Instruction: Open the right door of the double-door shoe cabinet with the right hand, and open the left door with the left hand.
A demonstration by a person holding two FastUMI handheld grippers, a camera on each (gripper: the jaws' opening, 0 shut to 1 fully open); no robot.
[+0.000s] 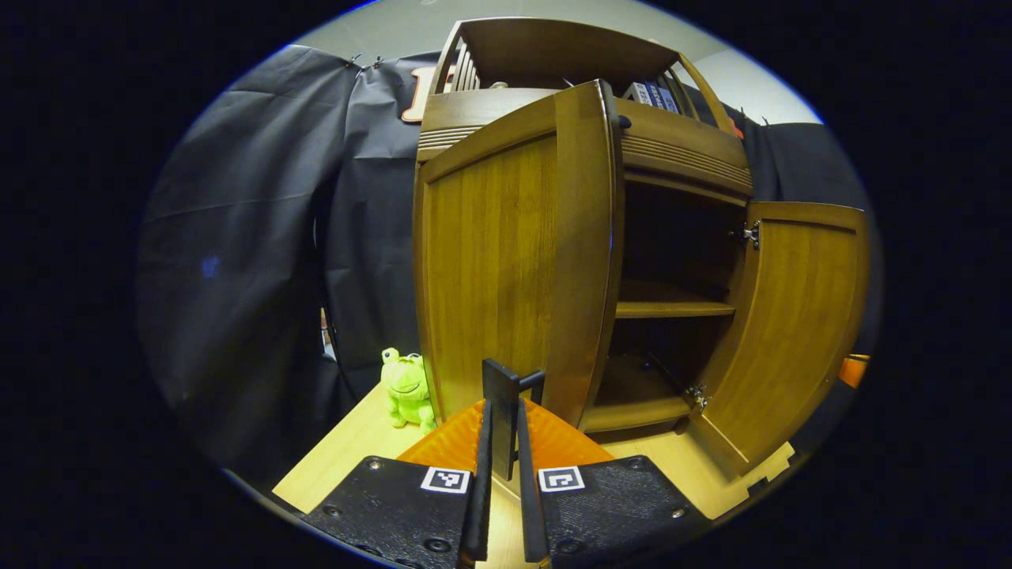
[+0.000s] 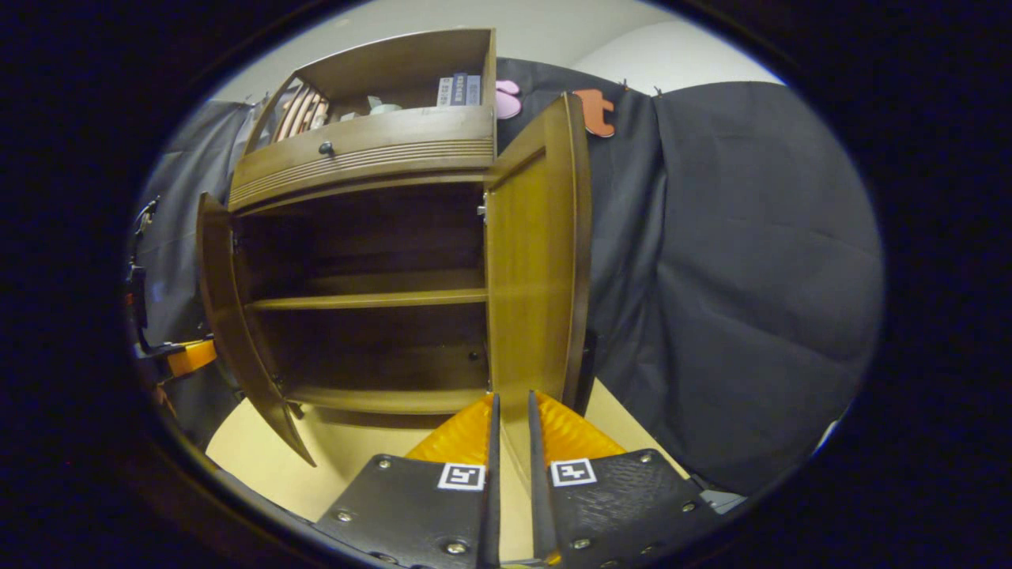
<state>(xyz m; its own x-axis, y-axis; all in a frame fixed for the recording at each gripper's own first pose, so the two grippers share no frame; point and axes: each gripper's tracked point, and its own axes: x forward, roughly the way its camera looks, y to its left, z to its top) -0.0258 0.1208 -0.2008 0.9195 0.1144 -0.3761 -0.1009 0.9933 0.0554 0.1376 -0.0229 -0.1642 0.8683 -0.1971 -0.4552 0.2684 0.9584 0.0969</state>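
Shoe cabinet (image 1: 680,158) standing on a light wooden table (image 1: 348,450), both doors swung outward.

Left gripper view: the left gripper (image 1: 504,442) faces the left door (image 1: 514,269); its fingers lie nearly together with a dark upright handle (image 1: 500,403) between them, though whether both press on it cannot be told. The right door (image 1: 798,316) stands wide open at the far side, hinges visible on its inner edge. A green plush frog (image 1: 407,387) sits on the table just beside the left door's hinge side. The interior shelf (image 1: 672,308) shows through the gap.

Right gripper view: the right gripper (image 2: 511,442) sits at the lower edge of the right door (image 2: 530,261), fingers close-set with the door's edge between them; contact cannot be confirmed. The left door (image 2: 225,316) appears edge-on at the far side, and the whole interior with its shelf (image 2: 371,300) is exposed. A drawer with a knob (image 2: 325,148) lies above the opening.

Bare table extends before the cabinet between the two doors.
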